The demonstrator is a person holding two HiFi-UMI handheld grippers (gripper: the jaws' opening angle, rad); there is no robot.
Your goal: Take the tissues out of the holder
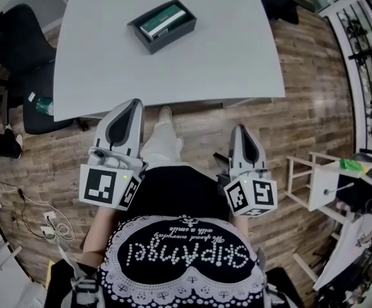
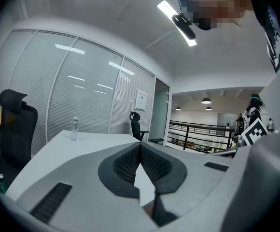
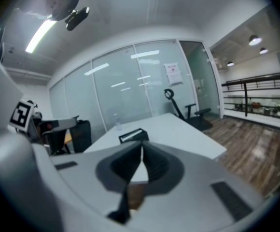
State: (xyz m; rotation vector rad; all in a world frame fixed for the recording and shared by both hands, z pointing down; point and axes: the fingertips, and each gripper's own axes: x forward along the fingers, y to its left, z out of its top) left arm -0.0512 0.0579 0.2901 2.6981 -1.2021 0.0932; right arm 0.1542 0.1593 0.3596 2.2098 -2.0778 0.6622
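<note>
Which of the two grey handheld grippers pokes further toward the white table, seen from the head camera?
The left gripper: its closed tip overlaps the white table's near edge, while the right gripper's tip stops short over the wooden floor.

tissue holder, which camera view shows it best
The head view: it looks down into the black tissue holder on the table, green tissue pack visible inside. The right gripper view shows it small and side-on beyond the jaws. The left gripper view does not show it.

Head view looks down; all 3 share table (image 1: 224, 50).
</note>
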